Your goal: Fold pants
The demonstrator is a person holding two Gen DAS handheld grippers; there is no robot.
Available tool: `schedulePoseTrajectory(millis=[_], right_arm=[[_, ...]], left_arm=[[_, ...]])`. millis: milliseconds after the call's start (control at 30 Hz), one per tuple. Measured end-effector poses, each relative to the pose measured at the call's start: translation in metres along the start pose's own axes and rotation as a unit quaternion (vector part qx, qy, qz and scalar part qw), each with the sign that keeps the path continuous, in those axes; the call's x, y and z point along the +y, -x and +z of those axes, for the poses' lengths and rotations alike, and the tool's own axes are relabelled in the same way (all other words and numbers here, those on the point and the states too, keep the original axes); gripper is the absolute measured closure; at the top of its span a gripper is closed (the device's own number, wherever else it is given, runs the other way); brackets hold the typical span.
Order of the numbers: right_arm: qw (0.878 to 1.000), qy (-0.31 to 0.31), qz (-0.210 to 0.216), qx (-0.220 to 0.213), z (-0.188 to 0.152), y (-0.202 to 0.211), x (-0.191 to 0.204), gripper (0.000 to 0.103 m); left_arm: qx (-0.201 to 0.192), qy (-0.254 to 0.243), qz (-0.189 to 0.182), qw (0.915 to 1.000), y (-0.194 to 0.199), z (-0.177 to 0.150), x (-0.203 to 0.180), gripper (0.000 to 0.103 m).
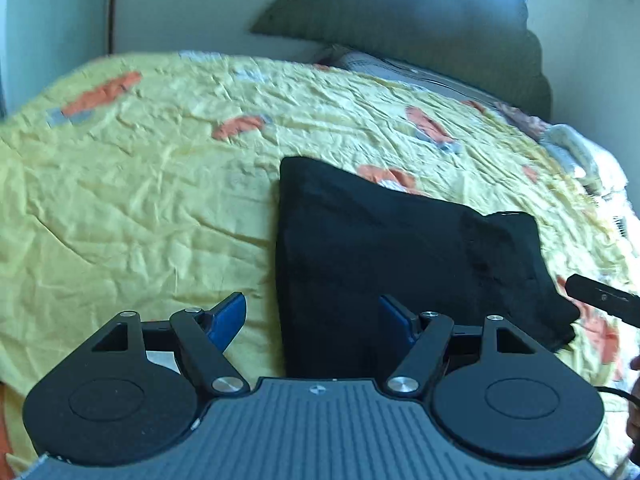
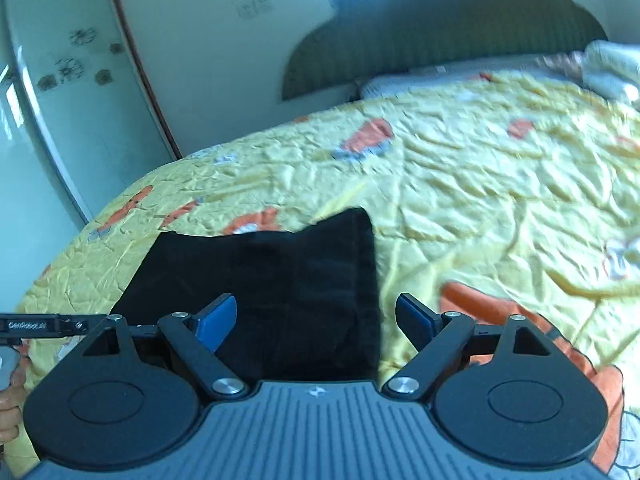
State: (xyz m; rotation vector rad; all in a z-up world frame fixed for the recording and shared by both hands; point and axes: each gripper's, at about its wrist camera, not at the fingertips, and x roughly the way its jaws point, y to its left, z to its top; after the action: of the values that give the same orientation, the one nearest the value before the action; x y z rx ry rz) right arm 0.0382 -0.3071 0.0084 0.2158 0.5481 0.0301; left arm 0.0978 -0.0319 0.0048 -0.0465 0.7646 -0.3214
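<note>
On a crumpled yellow bedspread [image 1: 132, 208] with orange and grey patches lie the black pants [image 1: 384, 248], already folded into a compact, roughly four-sided bundle near the bed's front edge. The fabric looks soft, limp and light, likely to sag and slide out of shape if lifted by a single point; the sensible holds seem to be the two near corners or the thicker folded edge, one gripper to each, pinching all layers together. Its surface is matte and very dark, so the layers are hard to tell apart, though one far corner stands up in a small peak in the right wrist view. The left gripper [image 1: 312, 316] hovers above the bundle's near left edge, blue pads spread wide and empty. The right gripper [image 2: 316, 320] hangs above the near right edge, jaws also wide with nothing between them. Beyond the bedspread stand a dark green scalloped headboard [image 1: 420, 20], a pale wall, and bunched light bedding [image 2: 612, 68] at the far right corner.
</note>
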Motion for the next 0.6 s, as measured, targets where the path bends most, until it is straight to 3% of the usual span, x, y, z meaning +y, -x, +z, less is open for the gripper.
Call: schedulePoseTrajectory(millis=[100, 267, 400, 600], right_arm=[[0.999, 0.050, -0.004, -0.010, -0.002, -0.004, 0.027, 0.016], [0.994, 0.103, -0.022, 0.001, -0.005, -0.026, 0.057, 0.015], [0.991, 0.123, -0.045, 0.020, -0.011, -0.037, 0.062, 0.015], [0.991, 0.117, -0.055, 0.025, -0.018, -0.041, 0.054, 0.010]], left_arm=[[-0.014, -0.033, 0.004, 0.9994, -0.001, -0.003, -0.023, 0.025], [0.003, -0.055, 0.026, 0.9981, -0.021, -0.006, -0.048, 0.024], [-0.004, -0.069, 0.050, 0.9963, -0.028, -0.009, -0.057, 0.022], [-0.003, -0.075, 0.055, 0.9956, -0.032, -0.010, -0.059, 0.019]])
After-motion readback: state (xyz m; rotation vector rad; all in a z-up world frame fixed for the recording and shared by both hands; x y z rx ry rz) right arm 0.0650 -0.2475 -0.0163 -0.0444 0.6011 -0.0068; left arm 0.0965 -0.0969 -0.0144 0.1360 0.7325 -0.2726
